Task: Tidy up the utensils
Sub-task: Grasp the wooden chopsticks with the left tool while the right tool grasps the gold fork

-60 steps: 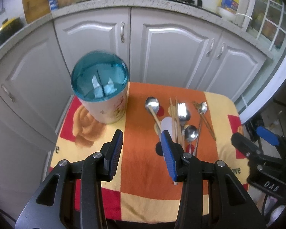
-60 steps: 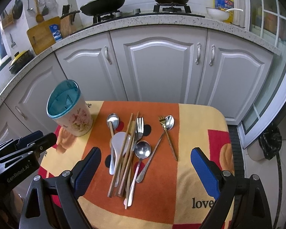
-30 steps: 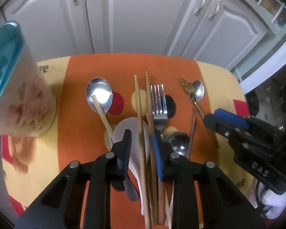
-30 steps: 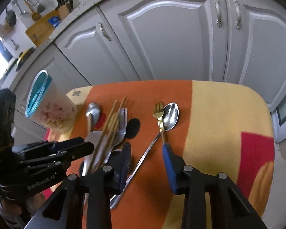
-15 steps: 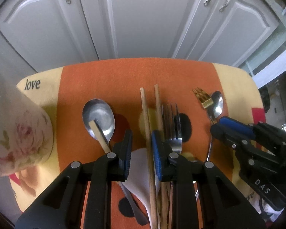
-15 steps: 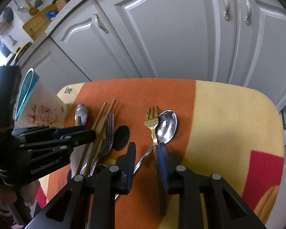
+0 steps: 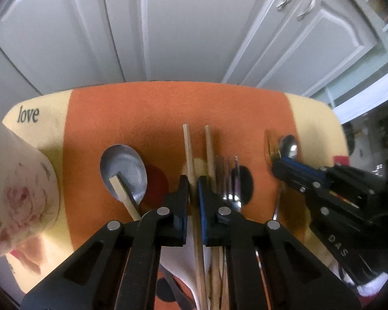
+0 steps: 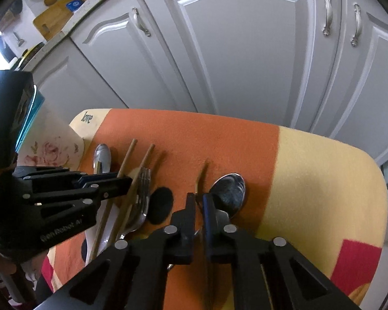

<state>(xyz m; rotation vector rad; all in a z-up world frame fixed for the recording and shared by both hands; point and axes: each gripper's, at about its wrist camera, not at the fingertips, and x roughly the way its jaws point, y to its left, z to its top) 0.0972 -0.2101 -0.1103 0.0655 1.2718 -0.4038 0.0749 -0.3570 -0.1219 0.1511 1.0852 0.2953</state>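
We have the left gripper [image 7: 193, 180] closing its fingers on one chopstick [image 7: 188, 155]; the stick sits between the pads, long axis running away from us toward the cabinets [image 7: 194, 25], tip at the far end. Right gripper [image 8: 198, 197] fingers are shut on the gold fork [image 8: 200, 175], seen edge-on, tines pointing away. Both lie on the orange cloth [image 7: 142, 118] over the bench, fork just beside a spoon [image 8: 229, 193]. Floral holder [image 7: 18, 193] stands at far left.

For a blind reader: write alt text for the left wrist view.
The left gripper has its jaws closing on a wooden chopstick that lies on an orange cloth, beside a fork and a spoon. White cabinet doors stand behind.
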